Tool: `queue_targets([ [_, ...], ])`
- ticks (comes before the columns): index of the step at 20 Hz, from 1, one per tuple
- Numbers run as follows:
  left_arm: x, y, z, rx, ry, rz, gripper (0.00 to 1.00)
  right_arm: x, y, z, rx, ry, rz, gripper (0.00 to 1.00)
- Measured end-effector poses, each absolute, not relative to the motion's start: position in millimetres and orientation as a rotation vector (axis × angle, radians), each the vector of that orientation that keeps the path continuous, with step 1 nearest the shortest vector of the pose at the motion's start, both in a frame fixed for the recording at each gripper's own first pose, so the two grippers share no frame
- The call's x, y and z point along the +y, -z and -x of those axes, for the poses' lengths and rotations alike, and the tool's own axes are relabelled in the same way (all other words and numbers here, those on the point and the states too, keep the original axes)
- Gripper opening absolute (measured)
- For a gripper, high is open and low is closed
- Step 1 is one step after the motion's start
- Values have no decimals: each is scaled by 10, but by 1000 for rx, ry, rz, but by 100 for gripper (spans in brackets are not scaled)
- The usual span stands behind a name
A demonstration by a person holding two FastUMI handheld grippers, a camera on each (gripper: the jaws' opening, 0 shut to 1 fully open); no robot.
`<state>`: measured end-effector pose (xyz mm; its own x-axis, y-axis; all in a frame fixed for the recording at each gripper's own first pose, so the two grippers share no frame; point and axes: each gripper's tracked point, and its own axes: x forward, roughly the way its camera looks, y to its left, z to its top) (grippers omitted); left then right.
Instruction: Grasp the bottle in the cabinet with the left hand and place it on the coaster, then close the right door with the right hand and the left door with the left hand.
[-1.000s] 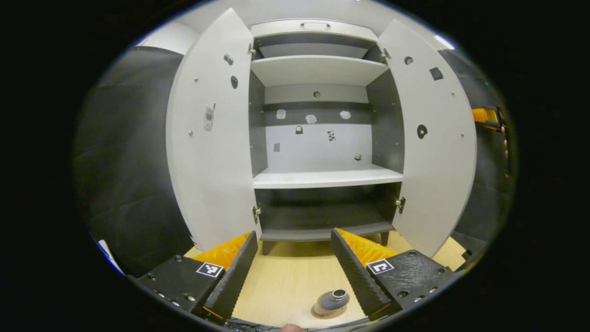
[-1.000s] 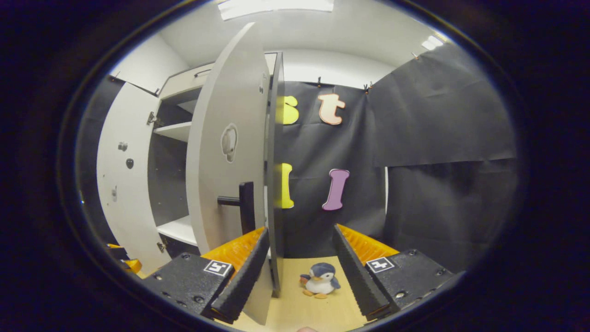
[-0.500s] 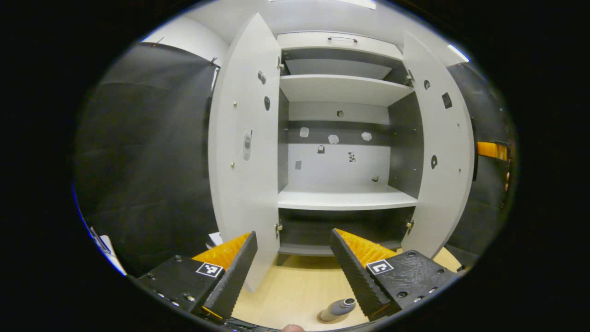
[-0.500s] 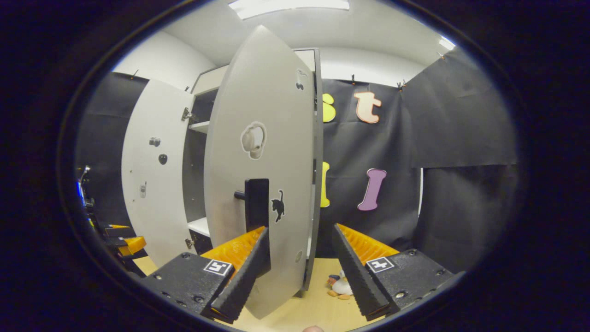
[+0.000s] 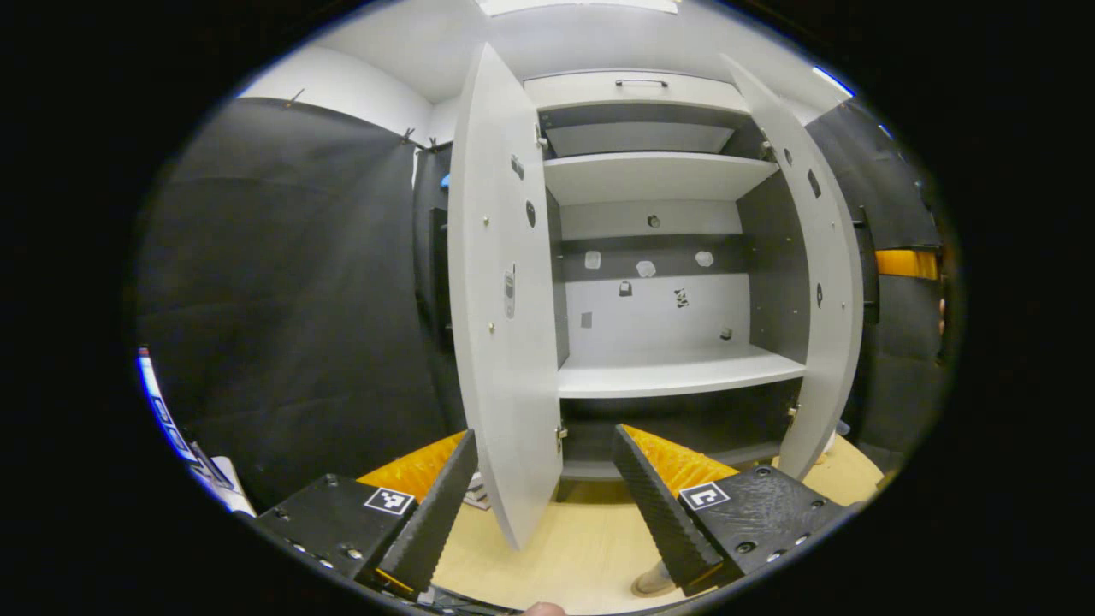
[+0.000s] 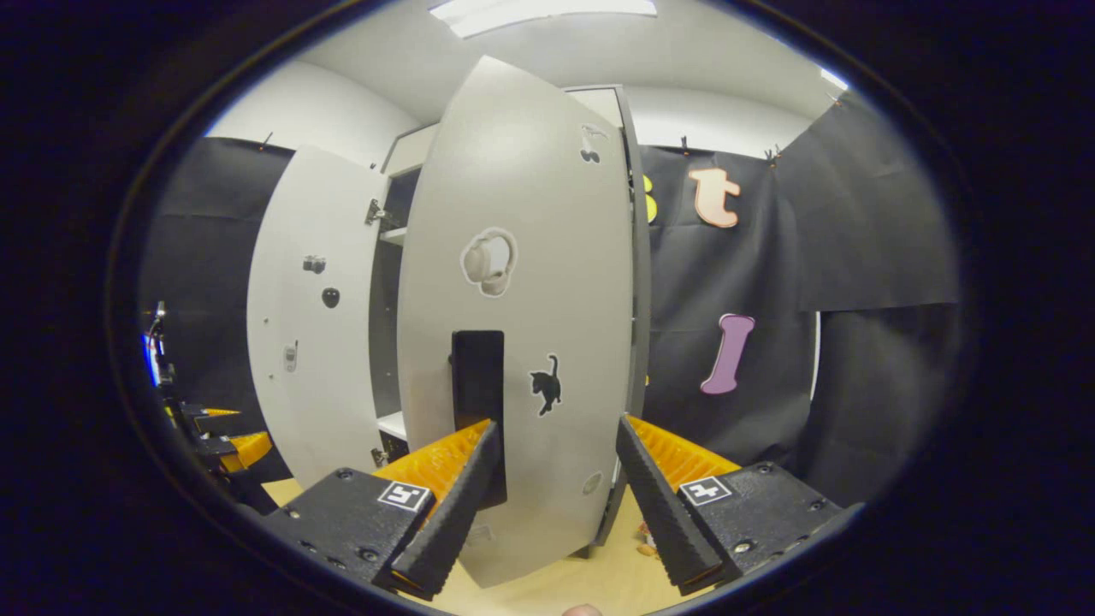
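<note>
The cabinet (image 5: 667, 257) stands on the wooden worktop (image 5: 582, 547) with both doors swung out; its white shelves (image 5: 676, 376) carry nothing.

In the left gripper view the left door (image 5: 505, 342) is seen nearly edge-on, its lower corner between the fingers of the left claw (image 5: 547, 505). The right door (image 5: 825, 282) stands at the right side of the opening.

In the right gripper view the right door (image 6: 530, 342) shows its outer face, with a black handle (image 6: 479, 385), a cat sticker (image 6: 546, 385) and a headphone sticker (image 6: 489, 261).

The right claw (image 6: 554, 505) is released, fingers spread, directly before this door near the handle. The left claw is likewise released and holds nothing.

The bottle (image 5: 654, 582) is partly visible at the near edge of the worktop, beside the left claw's right finger.
</note>
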<state>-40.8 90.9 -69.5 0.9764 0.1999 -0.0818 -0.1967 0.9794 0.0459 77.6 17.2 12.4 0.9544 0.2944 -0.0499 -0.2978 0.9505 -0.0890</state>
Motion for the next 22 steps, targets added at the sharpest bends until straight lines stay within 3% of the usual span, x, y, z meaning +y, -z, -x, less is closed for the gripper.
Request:
queue_targets([
  [3,1067,766,490,100,-239,-38,97,465,-20,-844,55,-355,86,87],
  [8,1357,755,593,101,-310,-31,97,699,2,-1025,55,-384,82,87],
  [9,1411,746,610,99,-321,-28,97,742,-4,-1054,55,-390,79,92],
  [11,1491,739,627,98,-343,-27,97,828,3,-1119,60,-400,82,92],
  [12,1530,738,640,99,-354,-25,98,871,4,-1137,59,-405,84,87],
  [13,1585,723,647,96,-361,-20,97,907,14,-1154,61,-405,88,92],
  [14,1618,706,651,91,-367,-15,98,933,27,-1168,65,-406,93,87],
  [15,1657,696,660,85,-372,-14,97,946,39,-1168,65,-405,97,92],
  [22,2067,755,559,148,-404,9,96,740,128,-1026,67,-360,68,92],
])
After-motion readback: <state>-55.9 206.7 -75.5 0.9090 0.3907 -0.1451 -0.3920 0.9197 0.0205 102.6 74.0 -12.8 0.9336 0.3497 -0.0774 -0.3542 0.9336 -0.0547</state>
